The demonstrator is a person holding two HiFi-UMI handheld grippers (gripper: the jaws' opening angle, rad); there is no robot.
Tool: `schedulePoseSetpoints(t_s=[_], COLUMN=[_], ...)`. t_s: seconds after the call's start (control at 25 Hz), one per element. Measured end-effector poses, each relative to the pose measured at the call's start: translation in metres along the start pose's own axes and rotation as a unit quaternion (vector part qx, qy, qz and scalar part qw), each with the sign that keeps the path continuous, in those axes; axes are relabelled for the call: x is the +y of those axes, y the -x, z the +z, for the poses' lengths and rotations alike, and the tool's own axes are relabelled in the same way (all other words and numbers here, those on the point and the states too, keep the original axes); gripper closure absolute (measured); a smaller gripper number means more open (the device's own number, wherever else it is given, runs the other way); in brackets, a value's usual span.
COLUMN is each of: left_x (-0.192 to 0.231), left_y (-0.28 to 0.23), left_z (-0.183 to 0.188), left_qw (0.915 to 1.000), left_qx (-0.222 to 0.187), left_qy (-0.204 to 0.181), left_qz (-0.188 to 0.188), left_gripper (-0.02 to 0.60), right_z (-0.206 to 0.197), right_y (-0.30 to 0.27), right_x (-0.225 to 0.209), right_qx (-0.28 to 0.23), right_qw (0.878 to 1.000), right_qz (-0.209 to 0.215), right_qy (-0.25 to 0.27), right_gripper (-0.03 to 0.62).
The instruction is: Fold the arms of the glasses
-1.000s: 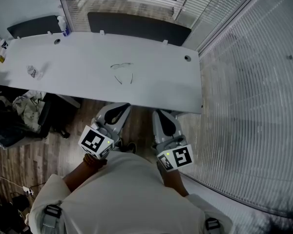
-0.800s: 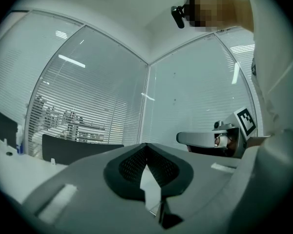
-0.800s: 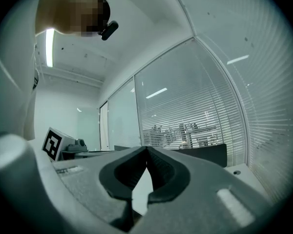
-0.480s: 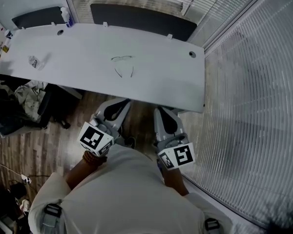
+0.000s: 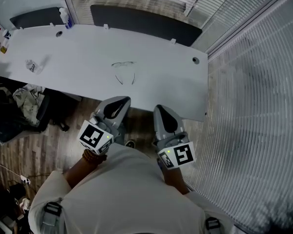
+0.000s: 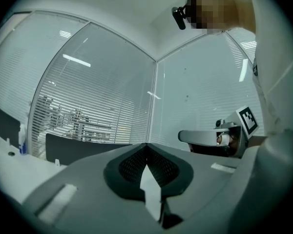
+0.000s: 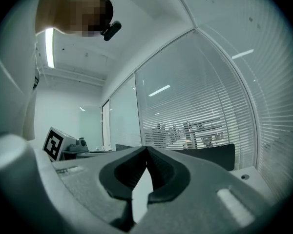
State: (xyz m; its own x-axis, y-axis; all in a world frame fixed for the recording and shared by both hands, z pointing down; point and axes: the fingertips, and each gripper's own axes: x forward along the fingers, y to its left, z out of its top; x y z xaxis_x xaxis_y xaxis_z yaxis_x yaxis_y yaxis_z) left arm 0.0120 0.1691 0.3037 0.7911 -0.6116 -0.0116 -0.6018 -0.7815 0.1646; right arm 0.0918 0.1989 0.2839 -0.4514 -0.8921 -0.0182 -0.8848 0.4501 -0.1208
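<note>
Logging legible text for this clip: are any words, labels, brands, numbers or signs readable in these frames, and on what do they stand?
No readable words or numbers anywhere.
On the left marker cube of the left tool: a black-and-white square pattern, not text.
On the right marker cube of the right tool: pattern only.
On the bottle at the table's far edge: any label is too small to read.
On the glasses: no marking visible.

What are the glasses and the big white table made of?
The glasses look like thin metal wire with clear lenses: fine dark lines, too small to be sure. The table looks like smooth white laminate or painted board: flat, even, matte.
</note>
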Motion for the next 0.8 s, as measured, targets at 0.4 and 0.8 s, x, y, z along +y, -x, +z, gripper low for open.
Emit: schedulePoseSetpoints(t_s=[0.4, 0.8], left_x=[0.101, 0.170], left_y=[-0.054, -0.104], left_z=[0.020, 0.034], left_qw=[0.9999, 0.9993], left_qx=[-0.003, 0.007], left_qy=[0.000, -0.009], left_qz=[-0.014, -0.036], left_gripper=[0.578, 0.578], right_z=[0.003, 0.009], right_y=[-0.119, -0.198], right_x=[-0.031, -0.064], right_qx=[0.007, 0.016], right_qw=[1.000, 0.999], right_qz=[-0.007, -0.024], right_qy=[0.017, 0.018], right_gripper=[0.595, 0.595])
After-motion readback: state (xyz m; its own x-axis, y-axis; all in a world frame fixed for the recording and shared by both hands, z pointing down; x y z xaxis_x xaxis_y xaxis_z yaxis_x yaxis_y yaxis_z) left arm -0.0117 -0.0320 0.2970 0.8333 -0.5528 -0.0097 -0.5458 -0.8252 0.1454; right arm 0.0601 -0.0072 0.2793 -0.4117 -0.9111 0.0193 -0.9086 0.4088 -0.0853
